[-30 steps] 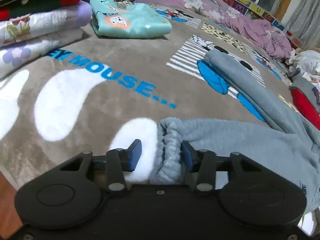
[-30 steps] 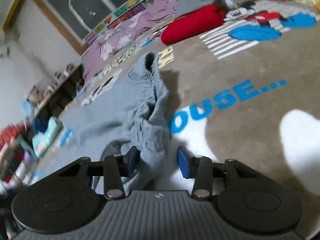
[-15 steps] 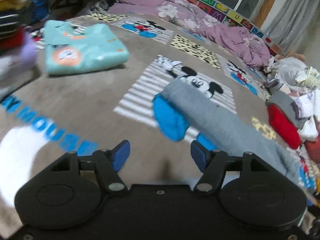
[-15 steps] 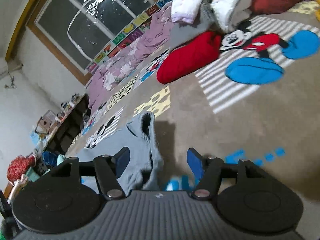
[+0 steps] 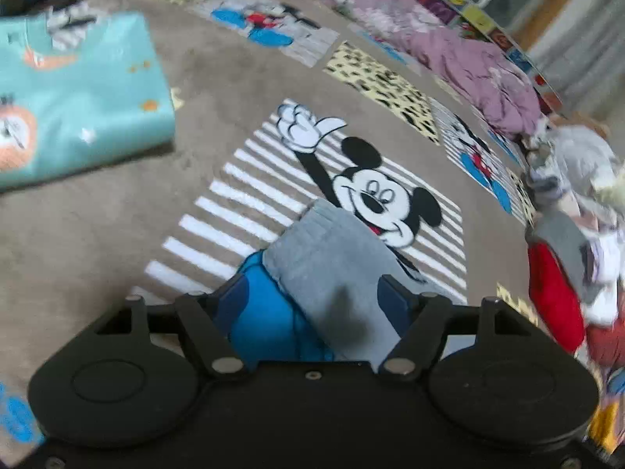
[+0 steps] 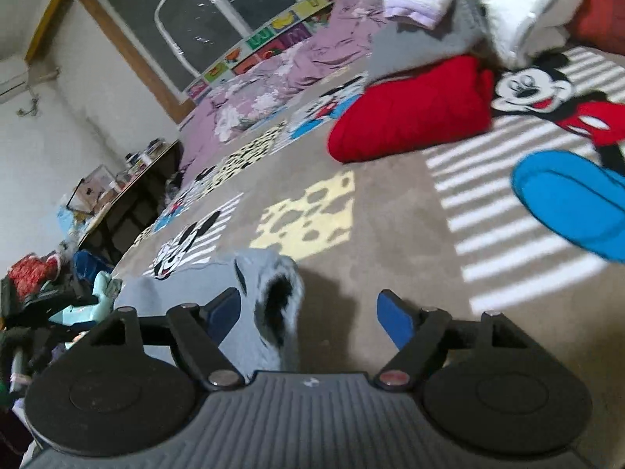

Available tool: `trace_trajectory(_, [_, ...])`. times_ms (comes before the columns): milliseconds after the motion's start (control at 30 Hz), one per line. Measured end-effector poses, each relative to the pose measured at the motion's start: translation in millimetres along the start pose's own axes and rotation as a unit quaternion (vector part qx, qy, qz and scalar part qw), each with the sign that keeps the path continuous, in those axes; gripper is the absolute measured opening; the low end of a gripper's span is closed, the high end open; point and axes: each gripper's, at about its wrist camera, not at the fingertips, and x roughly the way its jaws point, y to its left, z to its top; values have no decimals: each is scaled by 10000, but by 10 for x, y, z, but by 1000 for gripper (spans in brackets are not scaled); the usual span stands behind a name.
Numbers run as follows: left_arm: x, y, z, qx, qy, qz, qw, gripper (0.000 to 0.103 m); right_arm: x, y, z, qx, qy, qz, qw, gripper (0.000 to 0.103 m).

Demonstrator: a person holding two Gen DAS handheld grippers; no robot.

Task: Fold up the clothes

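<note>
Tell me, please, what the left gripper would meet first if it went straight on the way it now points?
Most likely the grey garment: its folded end lies between the open fingers of the left gripper, on the Mickey Mouse blanket. How far ahead it lies is hard to judge in the blurred fisheye view.

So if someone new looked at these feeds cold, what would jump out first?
Probably the big Mickey Mouse print on the brown blanket, with the grey garment lying across it straight ahead of the open left tool. Next, the folded teal top at far left. On the right feed, the red bundle beyond the open right tool stands out.
</note>
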Motion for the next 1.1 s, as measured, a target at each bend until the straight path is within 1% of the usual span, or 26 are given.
trace_trajectory(67, [125, 26, 14, -157, 107, -53, 9998, 72, 70, 28, 24, -120, 73, 117, 9998, 77])
trace_trajectory(167, [255, 0, -24, -198, 222, -208, 9993, 71, 176, 71, 59, -299, 182, 292, 9990, 76])
trace_trajectory(200, [272, -21, -45, -157, 230, -247, 9993, 68, 221, 83, 65, -367, 245, 326, 9985, 68])
trace_trajectory(233, [283, -57, -74, -75, 195, -229, 9995, 60, 279, 87, 56, -431, 349, 326, 9979, 45])
trace_trajectory(267, [293, -95, -102, 71, 152, -158, 9997, 47, 323, 84, 41, -457, 426, 352, 9974, 36])
trace_trajectory(300, [302, -133, -130, 221, 108, -83, 9997, 38, 354, 79, 28, -467, 473, 377, 9971, 27])
trace_trajectory(333, [315, -139, -144, 256, 113, -74, 9996, 22, 362, 67, 16, -443, 463, 405, 9971, 24])
trace_trajectory(367, [329, -144, -159, 285, 119, -68, 9995, 17, 357, 47, 12, -376, 434, 450, 9973, 22])
trace_trajectory(433, [222, -164, -137, 355, -51, -201, 9992, 9, 283, -25, 37, -47, 277, 626, 9976, 17])
trace_trajectory(467, [166, -174, -125, 390, -139, -269, 9988, 8, 222, -73, 60, 181, 145, 742, 9970, 16])
trace_trajectory(500, [111, -184, -114, 425, -227, -337, 9983, 8, 161, -121, 84, 408, 13, 859, 9955, 16])
trace_trajectory(533, [68, -162, -123, 438, -269, -331, 9981, 8, 110, -152, 103, 557, -97, 939, 9940, 16])
trace_trajectory(600, [-18, -115, -144, 463, -347, -309, 9978, 9, 67, -151, 112, 542, -196, 928, 9940, 16])
trace_trajectory(633, [-61, -92, -154, 476, -386, -299, 9977, 9, 95, -160, 92, 551, -152, 842, 9948, 16])
trace_trajectory(667, [23, 12, -195, 330, -136, -110, 9993, 9, 139, -190, 68, 629, -64, 748, 9952, 16])
trace_trajectory(700, [68, 66, -236, 321, -40, -35, 9995, 10, 192, -236, 36, 751, 60, 626, 9952, 16])
trace_trajectory(733, [110, 118, -276, 319, 46, 34, 9995, 18, 237, -283, 8, 869, 175, 524, 9947, 17])
trace_trajectory(767, [152, 170, -317, 317, 132, 102, 9994, 19, 246, -305, 0, 924, 200, 519, 9942, 18])
trace_trajectory(800, [106, 169, -328, 343, 55, 47, 9994, 21, 255, -328, -8, 980, 226, 514, 9936, 20])
trace_trajectory(833, [60, 146, -328, 420, -41, 157, 9990, 32, 253, -333, -12, 990, 231, 502, 9936, 26])
trace_trajectory(867, [15, 122, -328, 500, -138, 276, 9983, 41, 229, -304, -10, 910, 194, 474, 9945, 30])
trace_trajectory(900, [-30, 98, -328, 580, -234, 394, 9973, 42, 205, -275, -8, 830, 157, 446, 9954, 39])
trace_trajectory(933, [-96, 59, -340, 683, -347, 475, 9959, 43, 186, -256, -4, 774, 123, 433, 9960, 45])
trace_trajectory(967, [-164, 20, -354, 787, -460, 553, 9943, 43, 167, -253, 6, 751, 77, 419, 9963, 48])
trace_trajectory(1033, [-299, -58, -380, 995, -686, 708, 9901, 44, 80, -238, 39, 656, -84, 260, 9975, 59])
trace_trajectory(1100, [-390, -234, -505, 1322, -688, 424, 9879, 45, -8, -220, 72, 542, -243, 114, 9982, 61])
